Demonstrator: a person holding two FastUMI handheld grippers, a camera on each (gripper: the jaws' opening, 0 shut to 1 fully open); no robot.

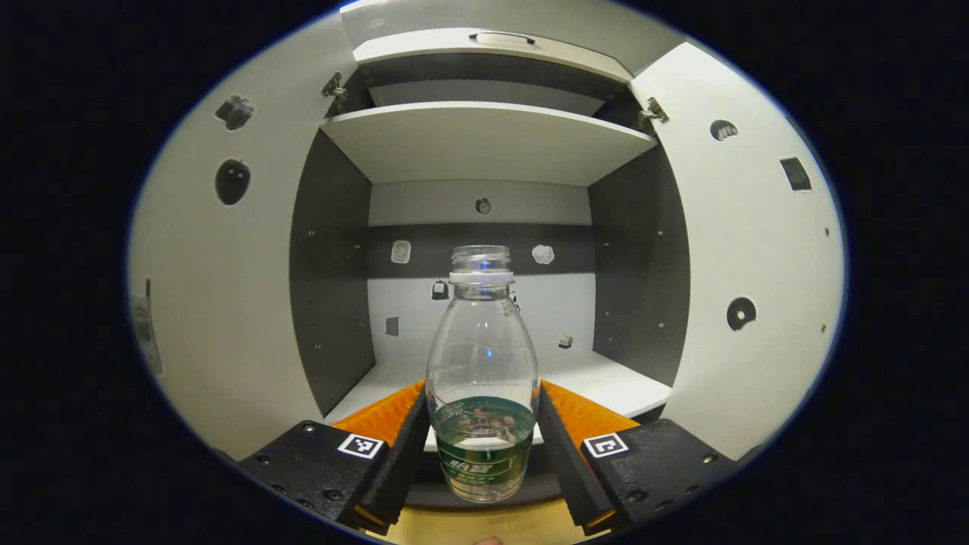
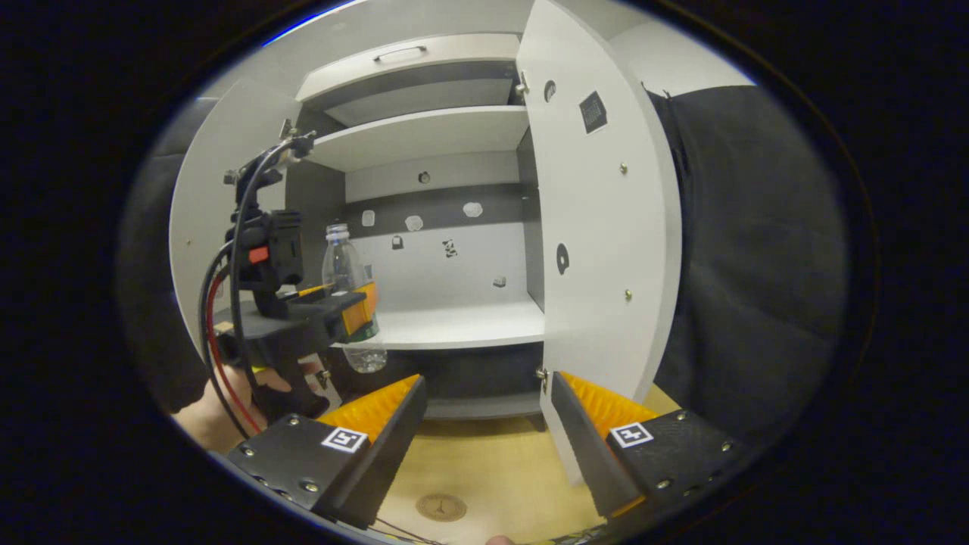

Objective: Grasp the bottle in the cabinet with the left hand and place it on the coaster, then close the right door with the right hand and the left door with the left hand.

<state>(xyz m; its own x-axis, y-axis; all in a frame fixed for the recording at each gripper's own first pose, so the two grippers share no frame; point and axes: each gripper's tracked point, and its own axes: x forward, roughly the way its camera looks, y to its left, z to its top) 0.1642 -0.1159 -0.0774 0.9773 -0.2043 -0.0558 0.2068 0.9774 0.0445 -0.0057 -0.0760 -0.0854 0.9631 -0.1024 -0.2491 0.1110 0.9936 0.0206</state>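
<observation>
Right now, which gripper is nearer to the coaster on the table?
Right. The right gripper hangs open just above the coaster on the wooden table. The left gripper is up at the cabinet's front edge, clamped on the bottle.

left gripper view: close, facing straight into open cabinet. right gripper view: farther back, off to the right, angled at same cabinet. shared: shelves, back wall.

The bottle is clear, glossy plastic with a shiny printed label. The cabinet has smooth matt panels, small metal hinges, and the table looks like pale smooth wood.
</observation>
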